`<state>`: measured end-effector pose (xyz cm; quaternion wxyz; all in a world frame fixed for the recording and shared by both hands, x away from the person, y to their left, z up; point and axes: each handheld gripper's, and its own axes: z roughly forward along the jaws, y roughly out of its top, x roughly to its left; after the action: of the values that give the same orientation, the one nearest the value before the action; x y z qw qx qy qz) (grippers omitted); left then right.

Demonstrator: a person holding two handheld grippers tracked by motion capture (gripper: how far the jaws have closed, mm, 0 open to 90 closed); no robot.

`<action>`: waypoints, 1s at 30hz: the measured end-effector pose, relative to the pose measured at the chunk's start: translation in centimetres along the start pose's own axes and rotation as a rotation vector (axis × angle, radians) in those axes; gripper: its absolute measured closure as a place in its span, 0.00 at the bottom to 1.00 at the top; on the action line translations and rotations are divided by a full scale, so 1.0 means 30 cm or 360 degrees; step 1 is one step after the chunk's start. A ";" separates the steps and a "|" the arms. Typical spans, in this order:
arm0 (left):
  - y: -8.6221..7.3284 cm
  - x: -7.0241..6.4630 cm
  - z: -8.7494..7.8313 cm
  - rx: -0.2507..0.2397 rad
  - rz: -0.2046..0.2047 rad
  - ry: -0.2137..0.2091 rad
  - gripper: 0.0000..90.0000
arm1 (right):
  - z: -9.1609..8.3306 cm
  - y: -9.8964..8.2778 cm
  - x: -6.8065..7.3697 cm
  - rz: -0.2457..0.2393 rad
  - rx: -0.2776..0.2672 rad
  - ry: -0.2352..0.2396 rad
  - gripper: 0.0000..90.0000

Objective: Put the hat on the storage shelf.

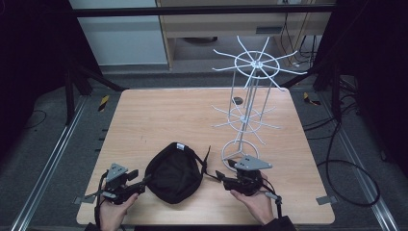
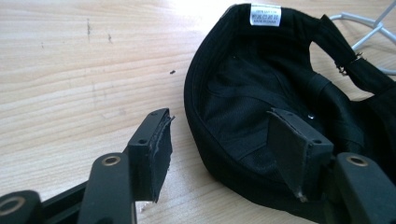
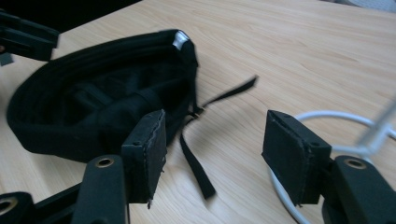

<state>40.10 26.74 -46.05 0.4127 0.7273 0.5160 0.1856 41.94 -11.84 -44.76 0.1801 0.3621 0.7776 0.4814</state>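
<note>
A black cap (image 1: 173, 173) lies upside down near the table's front edge, its white label (image 1: 180, 146) at the far rim. My left gripper (image 1: 146, 181) is at the cap's left side. In the left gripper view it (image 2: 226, 149) stands open astride the cap's (image 2: 261, 84) rim, one jaw inside the crown and one outside, neither pad pressing. My right gripper (image 1: 219, 175) is just right of the cap, pointing at it. In the right gripper view it (image 3: 212, 158) is open, with the loose black strap (image 3: 196, 170) lying on the wood between its jaws and the cap (image 3: 93, 112) beyond.
A white wire rack (image 1: 248, 96) with two tiers of spokes stands at the right on the wooden table (image 1: 168, 115); its ring base (image 3: 327, 116) lies close by my right gripper. A small dark disc (image 1: 236, 100) sits at the back. Black frame bars and cables surround the table.
</note>
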 end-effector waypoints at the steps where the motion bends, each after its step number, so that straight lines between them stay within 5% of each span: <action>1: 0.000 0.000 0.000 0.0000 0.0000 0.0000 0.45 | 0.000 0.000 0.000 0.0000 0.0000 0.0000 0.44; 13: -0.008 0.006 0.036 0.0115 -0.0009 -0.0008 0.57 | 0.152 0.098 0.065 -0.0029 0.0023 0.0024 0.50; 30: 0.017 0.048 0.097 0.0184 -0.0040 0.0041 0.84 | 0.279 0.117 0.038 -0.0010 0.0113 -0.0038 0.54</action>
<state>43.01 26.78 -47.59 0.3657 0.7409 0.5403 0.1595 47.81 -4.87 -45.53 0.1778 0.3716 0.7932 0.4485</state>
